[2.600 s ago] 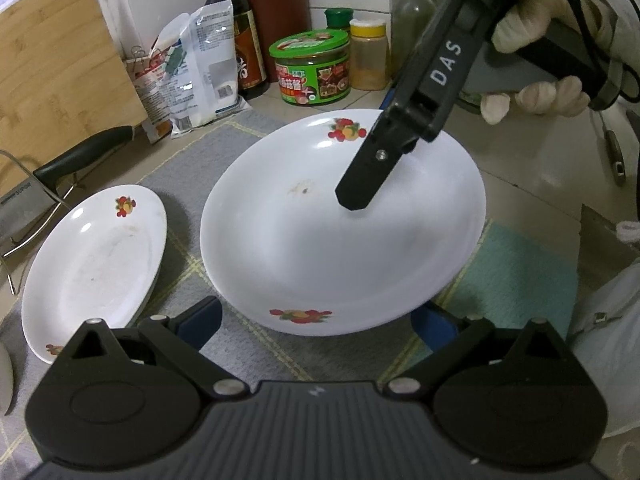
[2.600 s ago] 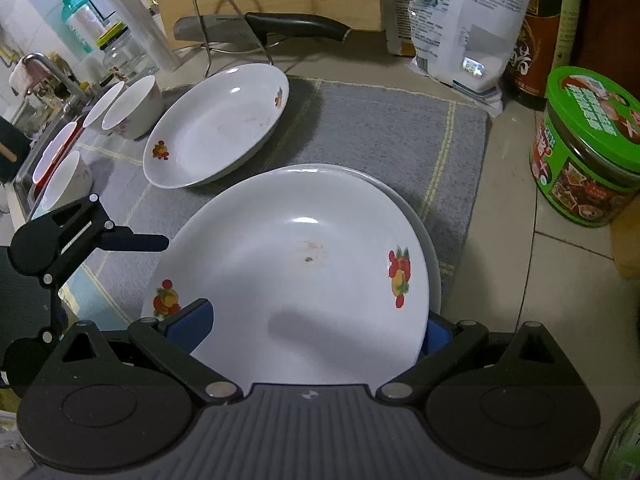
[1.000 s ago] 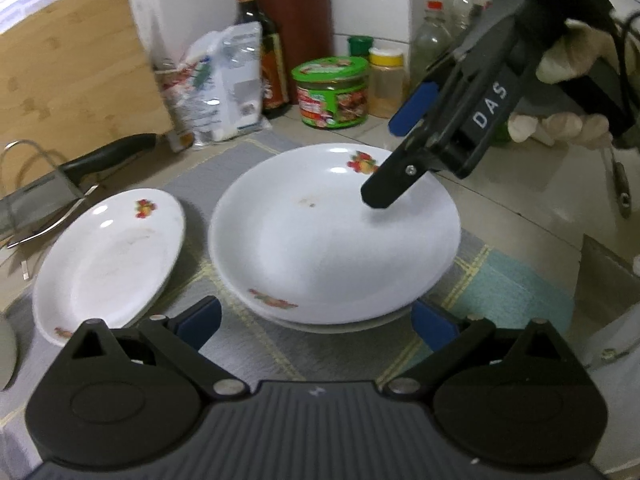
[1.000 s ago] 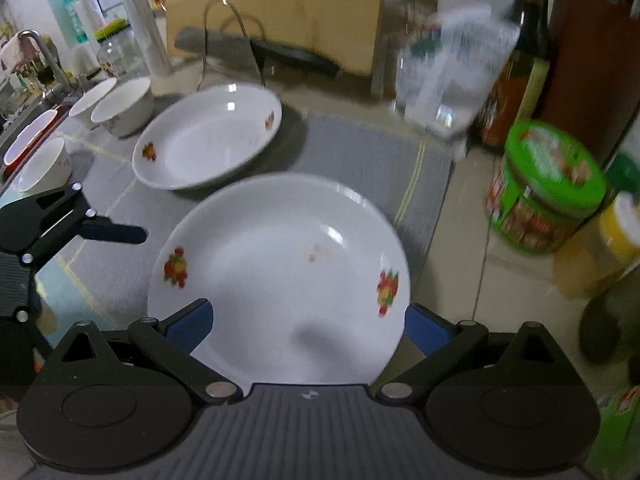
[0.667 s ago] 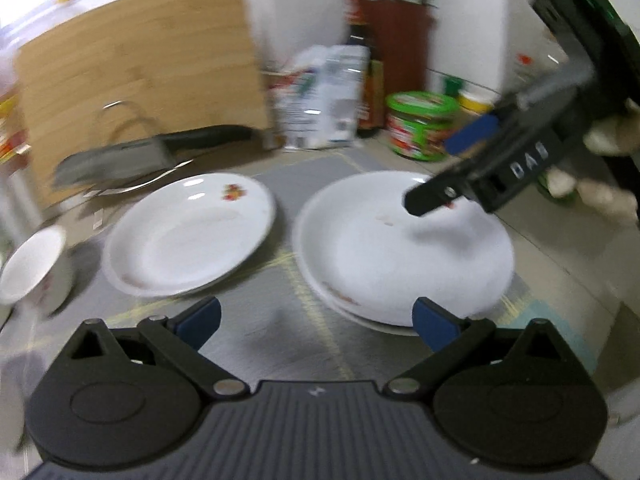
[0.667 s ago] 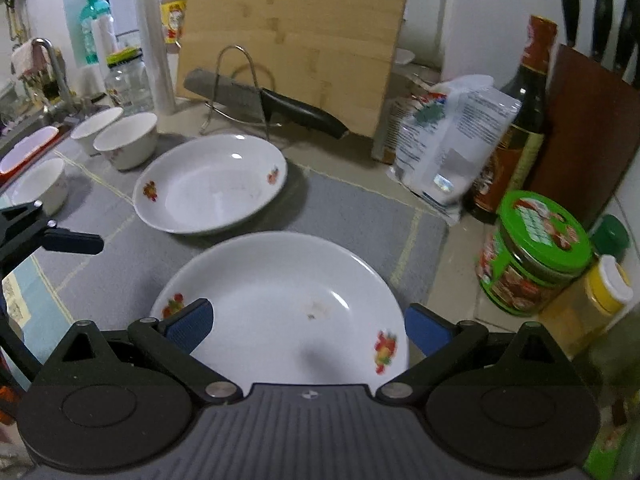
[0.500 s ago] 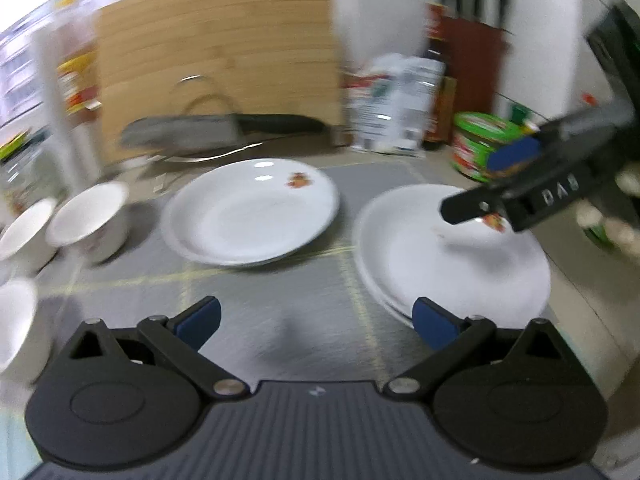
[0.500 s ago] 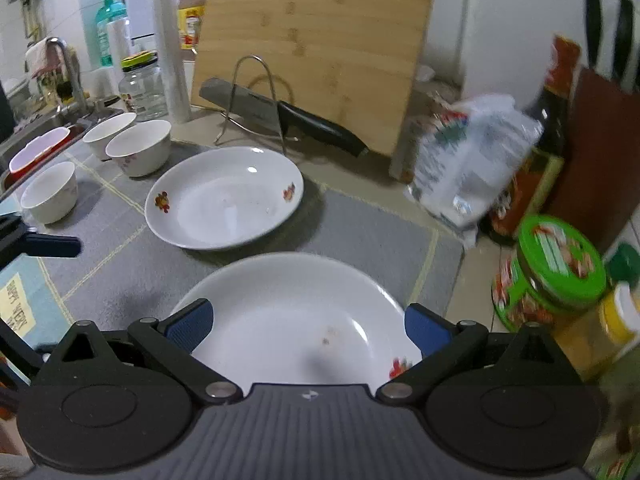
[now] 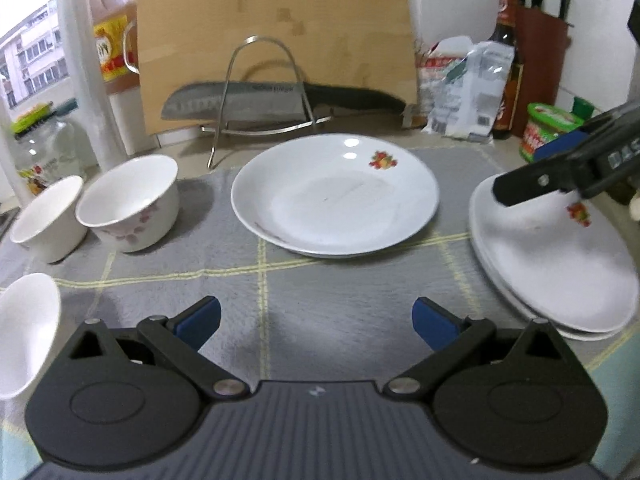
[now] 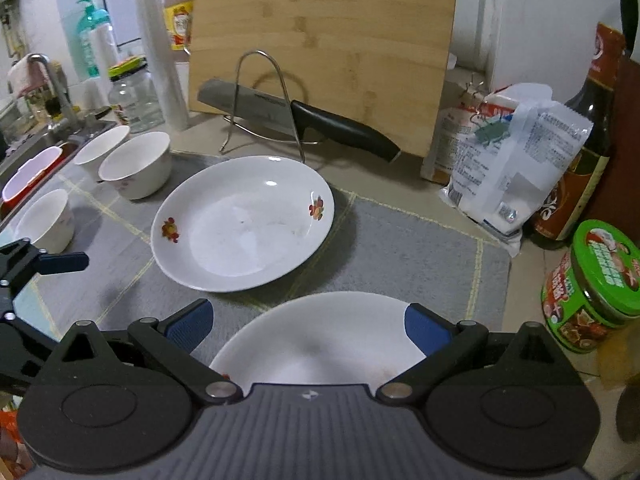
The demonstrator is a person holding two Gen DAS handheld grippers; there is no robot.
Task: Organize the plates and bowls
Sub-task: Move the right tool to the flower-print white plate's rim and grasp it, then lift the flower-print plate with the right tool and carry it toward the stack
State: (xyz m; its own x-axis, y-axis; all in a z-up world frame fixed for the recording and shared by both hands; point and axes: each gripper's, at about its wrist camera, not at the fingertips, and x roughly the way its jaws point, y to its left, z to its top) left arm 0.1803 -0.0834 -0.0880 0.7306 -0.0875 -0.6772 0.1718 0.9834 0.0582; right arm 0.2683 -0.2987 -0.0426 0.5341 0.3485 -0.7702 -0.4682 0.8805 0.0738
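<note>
Two white plates with fruit prints lie stacked (image 9: 552,264) at the right of the grey mat (image 9: 340,300); the same stack (image 10: 320,344) lies just under my right gripper (image 10: 308,326), which is open and holds nothing. A single deep plate (image 9: 336,200) (image 10: 244,224) rests mid-mat. My left gripper (image 9: 316,322) is open and empty, facing that plate from a short way back. Three white bowls stand at the left: one (image 9: 130,200), a second (image 9: 46,216) behind it, a third (image 9: 24,328) nearest me.
A knife (image 10: 296,120) rests in a wire rack (image 10: 260,92) before an upright bamboo board (image 10: 320,40). A white bag (image 10: 512,160), a dark sauce bottle (image 10: 580,152) and a green-lidded jar (image 10: 596,288) stand at the right. A sink (image 10: 36,152) lies far left.
The plate held between both grippers was set on the other plate and let go. Both grippers drew back; the left one swung left toward the single plate and bowls.
</note>
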